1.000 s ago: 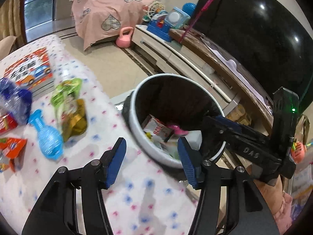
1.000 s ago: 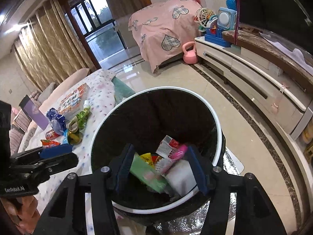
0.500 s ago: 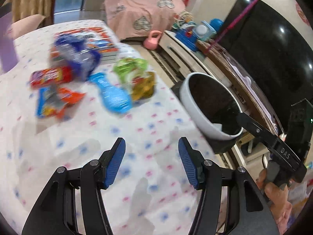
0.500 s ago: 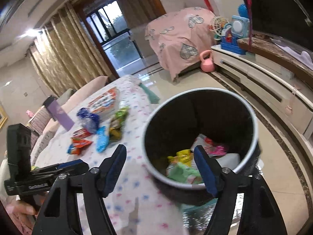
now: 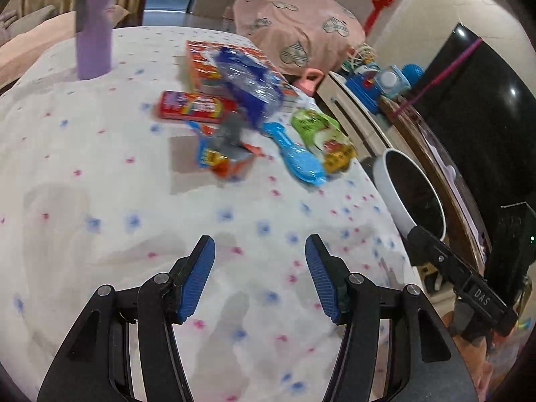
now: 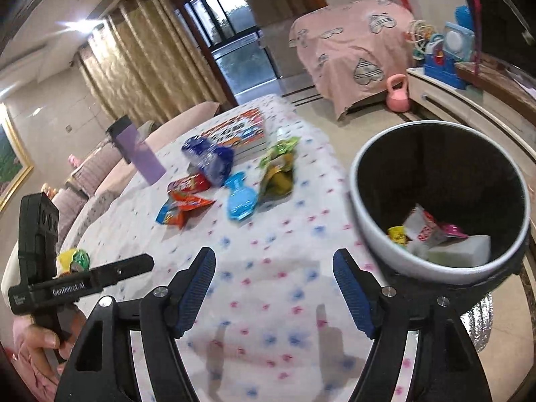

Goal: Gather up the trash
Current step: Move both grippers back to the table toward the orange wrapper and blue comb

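Now that both views have been turned from the bin [image 6: 435,268] to the far wrappers [image 5: 231,157], the left gripper [image 5: 259,278] and right gripper [image 6: 274,294] are held spread and empty, so another pickup is expected

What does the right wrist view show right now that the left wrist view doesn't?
Only the right wrist view shows the trash inside the bin and a yellow-green wrapper near the table edge. Only the left wrist view shows the dark TV screen. Both show the wrapper pile, with the light blue packet and the purple box, and both grippers open and empty.

"DAS" — right tool [image 5: 482,293]; "GenRobot.AI" — left tool [image 6: 68,290]
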The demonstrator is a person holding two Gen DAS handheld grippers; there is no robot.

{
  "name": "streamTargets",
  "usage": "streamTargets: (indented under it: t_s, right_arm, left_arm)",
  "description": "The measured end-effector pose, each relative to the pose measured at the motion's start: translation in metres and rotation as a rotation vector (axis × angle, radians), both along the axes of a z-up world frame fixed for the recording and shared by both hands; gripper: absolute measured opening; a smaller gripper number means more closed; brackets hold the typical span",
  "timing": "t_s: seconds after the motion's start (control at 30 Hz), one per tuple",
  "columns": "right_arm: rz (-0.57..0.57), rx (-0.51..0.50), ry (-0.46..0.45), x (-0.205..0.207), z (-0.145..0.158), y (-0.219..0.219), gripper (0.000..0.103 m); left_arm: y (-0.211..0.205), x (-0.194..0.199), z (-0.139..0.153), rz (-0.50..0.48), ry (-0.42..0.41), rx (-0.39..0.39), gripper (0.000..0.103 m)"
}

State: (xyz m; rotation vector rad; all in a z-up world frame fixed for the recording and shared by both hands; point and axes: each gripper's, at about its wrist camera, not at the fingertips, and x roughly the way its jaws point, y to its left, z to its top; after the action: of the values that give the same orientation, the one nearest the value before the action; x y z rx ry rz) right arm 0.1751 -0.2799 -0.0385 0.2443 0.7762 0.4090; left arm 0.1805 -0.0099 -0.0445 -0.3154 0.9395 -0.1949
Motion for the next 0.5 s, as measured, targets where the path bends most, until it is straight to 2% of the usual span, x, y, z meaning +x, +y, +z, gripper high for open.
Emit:
streamTargets:
  t_s: [0.5]
  right_arm:
    - [0.122,-0.063,-0.016,0.029,-0.003,0.054,0.074]
  left_arm:
    - [0.032,0.032,-0.002,0.055,0.002,0.021,0.057]
